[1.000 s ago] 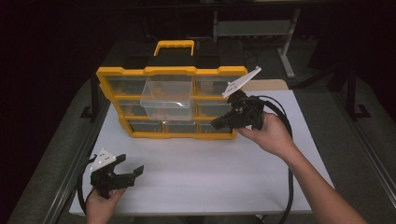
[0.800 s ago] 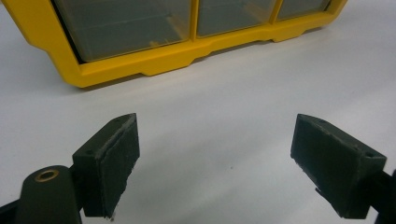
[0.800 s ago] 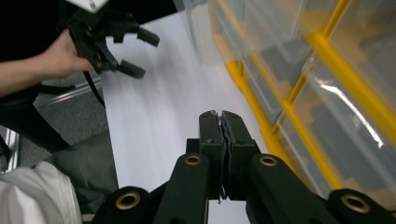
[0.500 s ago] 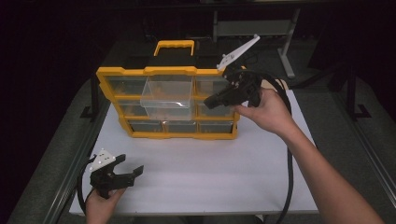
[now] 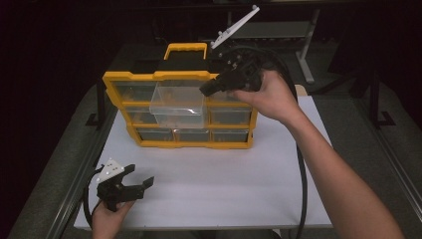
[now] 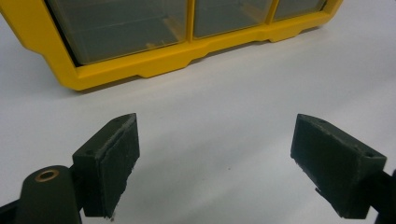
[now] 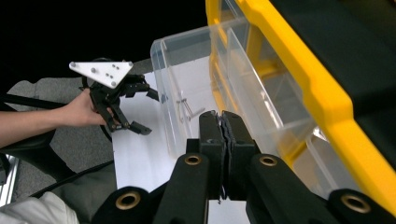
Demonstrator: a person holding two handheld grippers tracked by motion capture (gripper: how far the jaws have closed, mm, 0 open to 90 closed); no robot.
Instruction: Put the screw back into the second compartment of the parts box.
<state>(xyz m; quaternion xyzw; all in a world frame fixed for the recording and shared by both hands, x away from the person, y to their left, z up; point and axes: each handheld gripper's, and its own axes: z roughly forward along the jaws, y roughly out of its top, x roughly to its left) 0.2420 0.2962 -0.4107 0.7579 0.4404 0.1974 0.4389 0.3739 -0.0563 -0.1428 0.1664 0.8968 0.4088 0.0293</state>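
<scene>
A yellow drawer organizer (image 5: pixel 179 144) stands at the back of the white sheet. Its clear middle drawer (image 5: pixel 179 104) is pulled out toward me. My right gripper (image 5: pixel 205 89) hovers at the organizer's top right, just right of that drawer, its jaws shut with nothing between them. In the right gripper view its tips (image 7: pixel 222 116) point down at the drawer (image 7: pixel 196 74), where a few thin metal pins (image 7: pixel 187 108) lie. My left gripper (image 5: pixel 141 176) rests open near the front left corner. Its jaws (image 6: pixel 215 140) stand wide apart facing the organizer's bottom row (image 6: pixel 140 65).
A white sheet (image 5: pixel 224 189) covers the table in front of the organizer. A black cable (image 5: pixel 301 169) trails along the right arm. A metal stand (image 5: pixel 308 45) sits behind the table. Dark rails (image 5: pixel 74 174) run along the table's sides.
The right gripper has risen and moved back, from the front of the organizer's right drawers to its top edge beside the pulled-out drawer. The left gripper has stayed put.
</scene>
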